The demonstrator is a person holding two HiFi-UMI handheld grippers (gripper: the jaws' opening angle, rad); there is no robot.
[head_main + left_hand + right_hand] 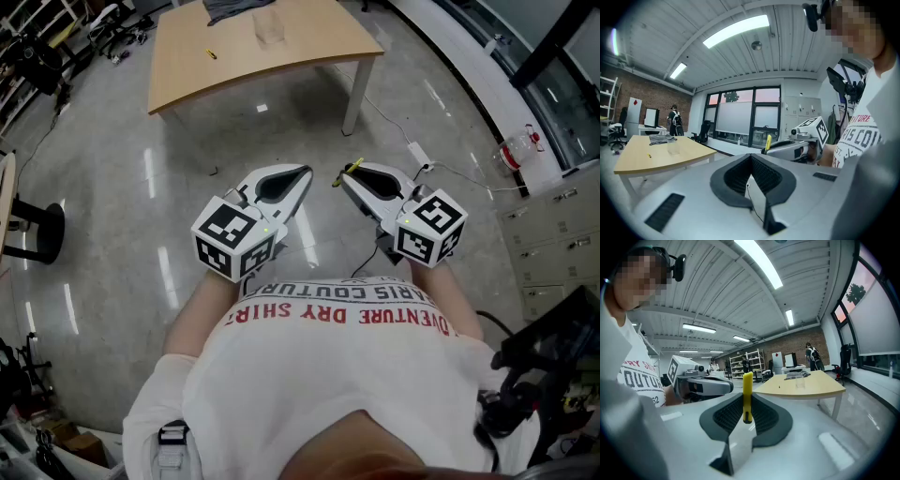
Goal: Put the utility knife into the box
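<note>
The knife (747, 397), a slim yellow one, stands upright, pinched between the clenched jaws of the right gripper (746, 414), its tip poking up past them. In the head view it shows at that gripper's far end, over bare floor and well short of the table (314, 42). The left gripper (751, 161) is just beside it on the left, jaws pressed together on nothing. The box (268, 28) (a small clear one, as far as I can tell) sits far off on the table's far side, near a grey cloth (234, 9). The step in hand looks like the carry – walk up close first, rather than reaching across. Keep the grip firm and the knife upright. Bring it over the box's open top before lowering, since a thin handle held low could pivot and slip.
</note>
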